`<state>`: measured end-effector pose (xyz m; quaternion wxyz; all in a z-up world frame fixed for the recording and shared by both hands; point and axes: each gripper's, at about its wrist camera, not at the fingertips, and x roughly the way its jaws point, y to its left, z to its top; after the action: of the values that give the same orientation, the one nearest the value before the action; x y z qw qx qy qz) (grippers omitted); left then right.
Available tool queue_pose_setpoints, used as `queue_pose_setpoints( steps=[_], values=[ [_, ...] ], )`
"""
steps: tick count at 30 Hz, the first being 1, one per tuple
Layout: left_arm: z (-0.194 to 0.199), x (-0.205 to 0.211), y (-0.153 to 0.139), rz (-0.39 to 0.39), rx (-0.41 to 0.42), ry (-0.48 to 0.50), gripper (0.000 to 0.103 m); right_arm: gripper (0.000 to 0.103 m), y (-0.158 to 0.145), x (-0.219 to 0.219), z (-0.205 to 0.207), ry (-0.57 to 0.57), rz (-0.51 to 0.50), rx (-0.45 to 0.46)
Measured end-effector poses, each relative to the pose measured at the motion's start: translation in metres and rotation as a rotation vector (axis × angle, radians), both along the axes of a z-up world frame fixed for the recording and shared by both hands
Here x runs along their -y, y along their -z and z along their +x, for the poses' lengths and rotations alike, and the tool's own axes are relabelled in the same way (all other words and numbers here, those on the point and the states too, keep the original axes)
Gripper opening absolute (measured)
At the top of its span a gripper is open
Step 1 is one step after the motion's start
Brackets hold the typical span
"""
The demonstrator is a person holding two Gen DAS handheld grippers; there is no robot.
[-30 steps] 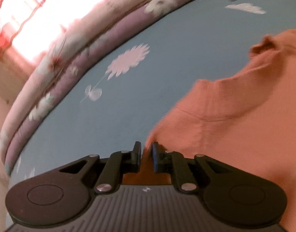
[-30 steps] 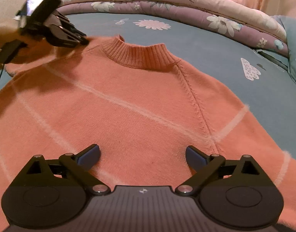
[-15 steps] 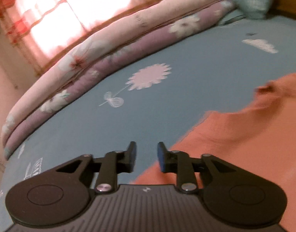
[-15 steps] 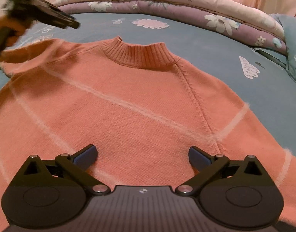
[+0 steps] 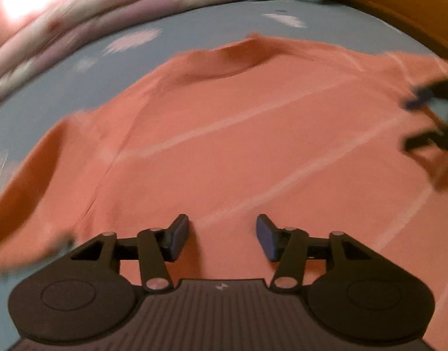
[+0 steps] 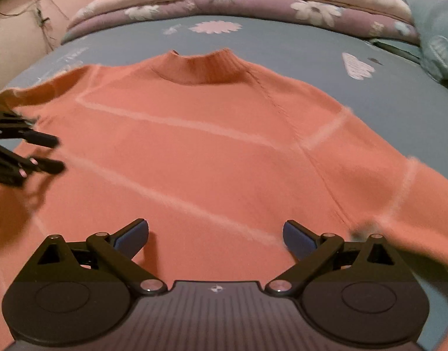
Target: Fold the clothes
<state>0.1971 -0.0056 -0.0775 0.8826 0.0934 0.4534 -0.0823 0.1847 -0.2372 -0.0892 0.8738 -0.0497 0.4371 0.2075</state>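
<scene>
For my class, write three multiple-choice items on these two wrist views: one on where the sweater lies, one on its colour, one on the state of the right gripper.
1. Where does the sweater lie?
A. Flat on the blue bedsheet
B. On a hanger
C. In a basket

2. What colour is the sweater?
A. Dark green
B. Orange with pale lines
C. Black

3. In what state is the right gripper?
A. Shut on the collar
B. Shut on a sleeve
C. Open, holding nothing

Answers:
1 A: the sweater is spread on the sheet, collar toward the rolled floral quilt.
2 B: the knit is orange, crossed by thin pale stripes.
3 C: its jaws stand wide apart above the fabric, with nothing pinched.
</scene>
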Motion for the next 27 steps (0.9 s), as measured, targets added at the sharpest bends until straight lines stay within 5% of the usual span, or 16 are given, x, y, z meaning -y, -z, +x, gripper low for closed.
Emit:
queue_pose_setpoints(
  steps=[5, 12, 19, 27],
  values=[
    [-0.045, -0.012, -0.023, -0.044, 0.024, -0.028, 0.056, 0.100, -0.014, 0.044, -0.028, 0.125, 0.033, 0.001],
    [-0.098, 0.013, -0.022, -0.123, -0.002, -0.032, 0.057, 0.100, -0.032, 0.144, -0.057, 0.475, 0.172, -0.027],
    [-0.113, 0.039, -0.014, -0.097, -0.002, -0.009, 0.059, 0.089, -0.040, 0.205, -0.072, 0.663, -0.143, 0.116],
    [-0.110, 0.039, -0.002, -0.108, -0.062, -0.051, 0.063, 0.084, -0.008, 0.283, -0.035, 0.780, -0.058, 0.060]
  ],
)
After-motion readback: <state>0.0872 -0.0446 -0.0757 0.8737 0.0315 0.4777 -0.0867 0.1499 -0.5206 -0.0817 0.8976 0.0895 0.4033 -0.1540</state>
